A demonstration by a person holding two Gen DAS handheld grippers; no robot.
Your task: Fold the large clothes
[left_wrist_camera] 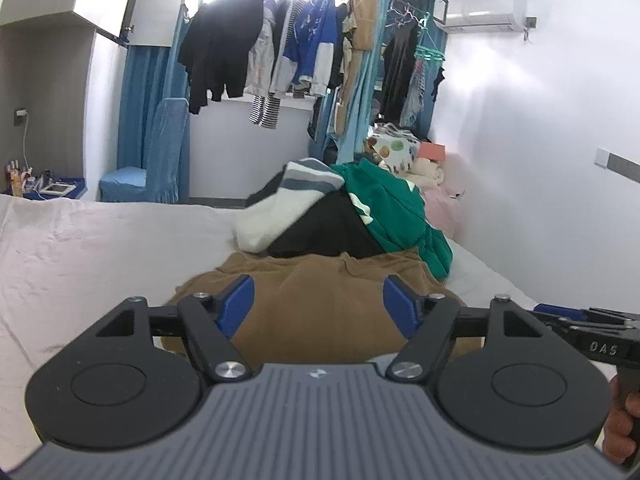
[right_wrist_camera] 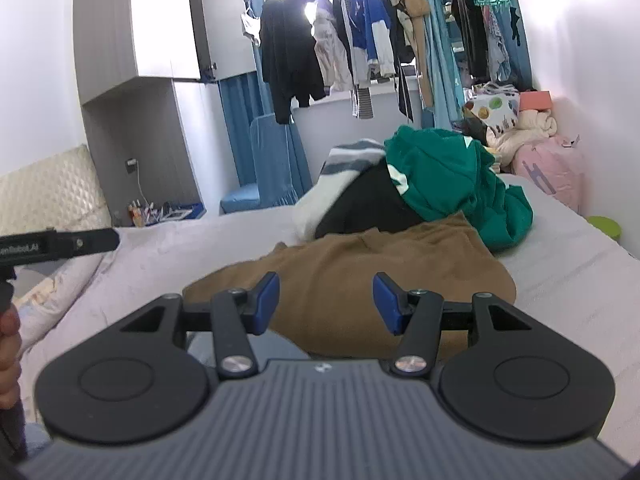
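Jaws of both grippers gape over brown garment [left_wrist_camera: 320, 304] (nothing gripped).

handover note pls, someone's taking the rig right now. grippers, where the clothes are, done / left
Left hand-held gripper: open, nothing between the jaws, above the near part of the brown garment.
Right hand-held gripper: open, empty, over the same garment.
Clothes: brown garment lies bunched on the bed, nearest the rig. Behind it a pile: striped white-grey knit, black garment, green garment.
Done: no neatly folded piece visible; the brown one looks rumpled, its fold state unclear.
Left: spread and fold the brown garment, then work through the pile.
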